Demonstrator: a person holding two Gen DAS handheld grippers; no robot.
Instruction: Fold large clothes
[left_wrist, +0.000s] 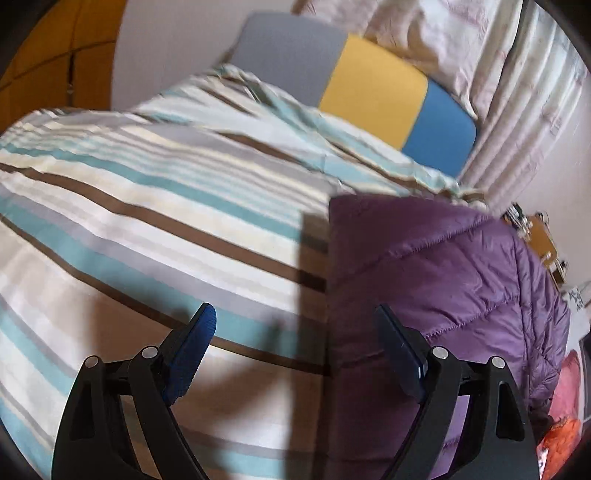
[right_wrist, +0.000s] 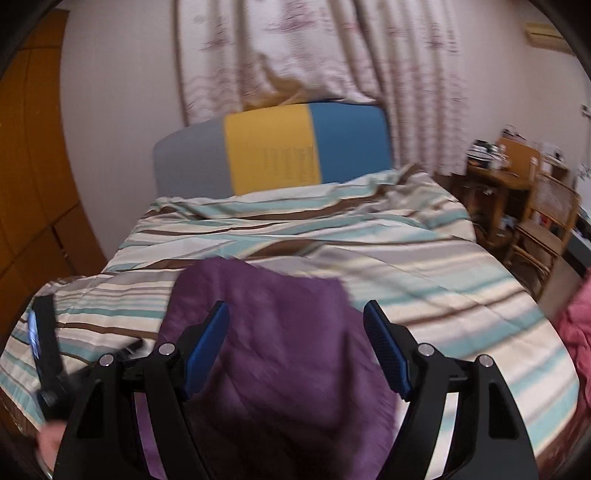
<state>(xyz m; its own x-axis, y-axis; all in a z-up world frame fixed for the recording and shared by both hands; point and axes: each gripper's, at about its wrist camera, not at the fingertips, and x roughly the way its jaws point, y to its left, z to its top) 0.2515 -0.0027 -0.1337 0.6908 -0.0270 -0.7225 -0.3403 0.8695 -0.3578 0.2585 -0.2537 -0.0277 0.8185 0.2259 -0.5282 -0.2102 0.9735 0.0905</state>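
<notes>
A purple quilted jacket (left_wrist: 436, 266) lies on the striped bed cover (left_wrist: 147, 206), folded into a compact block; it also shows in the right wrist view (right_wrist: 280, 350). My left gripper (left_wrist: 295, 314) is open and empty, held above the jacket's left edge, with one finger over the cover and one over the jacket. My right gripper (right_wrist: 295, 314) is open and empty above the middle of the jacket. The left gripper also shows at the left of the right wrist view (right_wrist: 44, 354), beside the jacket.
A headboard (right_wrist: 273, 147) in grey, yellow and blue stands at the far end of the bed, curtains (right_wrist: 314, 51) behind it. A pink garment (right_wrist: 576, 332) lies at the bed's right edge. A wooden desk and chair (right_wrist: 517, 192) stand right. A wooden wardrobe (right_wrist: 29, 147) stands left.
</notes>
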